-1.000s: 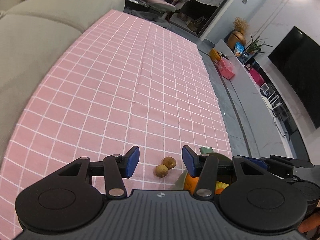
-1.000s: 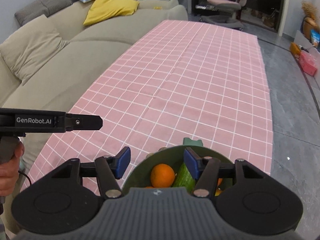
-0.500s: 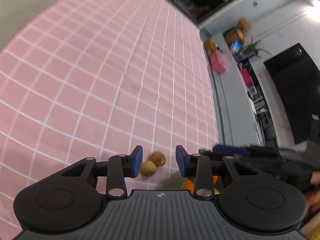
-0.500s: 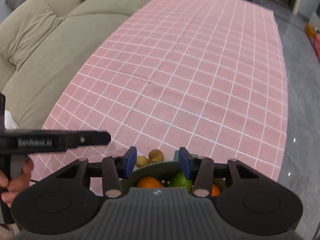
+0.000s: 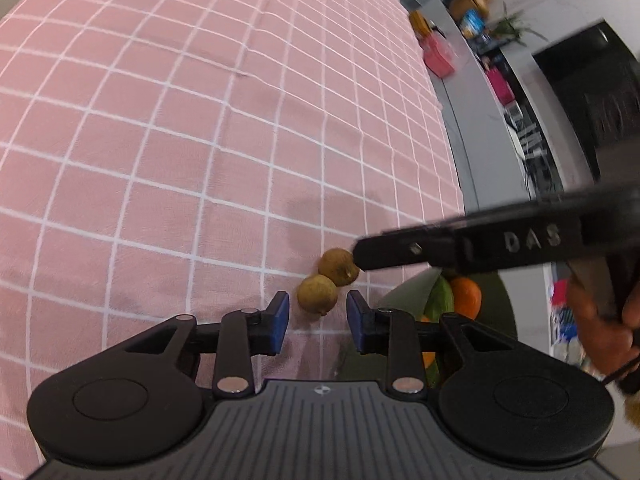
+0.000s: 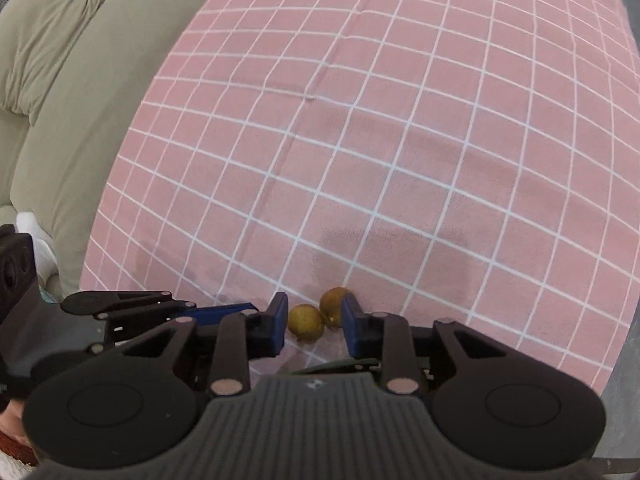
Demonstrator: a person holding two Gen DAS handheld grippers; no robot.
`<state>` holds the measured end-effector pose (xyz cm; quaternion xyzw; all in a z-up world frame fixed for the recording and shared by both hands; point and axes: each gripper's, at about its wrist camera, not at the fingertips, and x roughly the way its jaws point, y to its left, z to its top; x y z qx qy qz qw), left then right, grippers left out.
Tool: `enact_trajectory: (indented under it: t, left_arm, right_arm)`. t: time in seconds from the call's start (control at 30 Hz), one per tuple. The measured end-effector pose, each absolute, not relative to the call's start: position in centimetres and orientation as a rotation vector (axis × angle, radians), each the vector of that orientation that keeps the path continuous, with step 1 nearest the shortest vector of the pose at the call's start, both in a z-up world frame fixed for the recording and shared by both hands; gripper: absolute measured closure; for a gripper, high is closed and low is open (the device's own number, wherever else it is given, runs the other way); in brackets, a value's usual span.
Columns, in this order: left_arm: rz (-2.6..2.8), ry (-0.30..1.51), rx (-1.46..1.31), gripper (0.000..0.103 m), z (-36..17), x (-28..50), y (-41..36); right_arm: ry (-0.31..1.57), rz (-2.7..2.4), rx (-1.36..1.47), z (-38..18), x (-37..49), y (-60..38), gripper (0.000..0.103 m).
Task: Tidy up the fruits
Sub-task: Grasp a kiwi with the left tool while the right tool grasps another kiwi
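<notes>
Both my left tongs (image 5: 316, 316) and right tongs (image 6: 314, 322) gape around the two longans (image 5: 317, 294); next, close and lift into bowl (image 5: 404, 296).

The right gripper (image 6: 314, 322) hangs low over the near edge of the tabletop (image 6: 400, 128), which is covered by a pink cloth with a white grid. Its blue-padded jaws stand apart. Two small brownish-yellow fruits lie touching on the cloth: the nearer fruit (image 6: 306, 322) sits in the gap between the jaws, closer to the left one, and the farther fruit (image 6: 333, 306) is partly hidden behind the right one. Below the jaws a dark green sliver, perhaps a bowl rim (image 6: 332, 367), shows. The left gripper (image 6: 224, 309) reaches in from the left. A beige sofa (image 6: 68, 80) runs along the tabletop's left edge
</notes>
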<state>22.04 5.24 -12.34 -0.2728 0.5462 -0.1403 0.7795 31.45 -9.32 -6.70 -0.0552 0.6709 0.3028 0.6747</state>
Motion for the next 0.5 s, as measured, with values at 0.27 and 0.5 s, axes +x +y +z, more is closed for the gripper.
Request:
enact_trajectory:
  t: [0.27, 0.5]
  left_arm:
    - [-0.335, 1.154, -0.458, 0.069, -11.9, 21.6, 3.7]
    - [-0.327, 1.102, -0.496, 0.069, -12.3, 21.2, 4.2]
  right_arm:
    - [1.501, 0.687, -0.211, -6.1, 32.1, -7.6, 0.075]
    - [1.499, 0.691, -0.219, -5.9, 32.4, -7.7, 0.072]
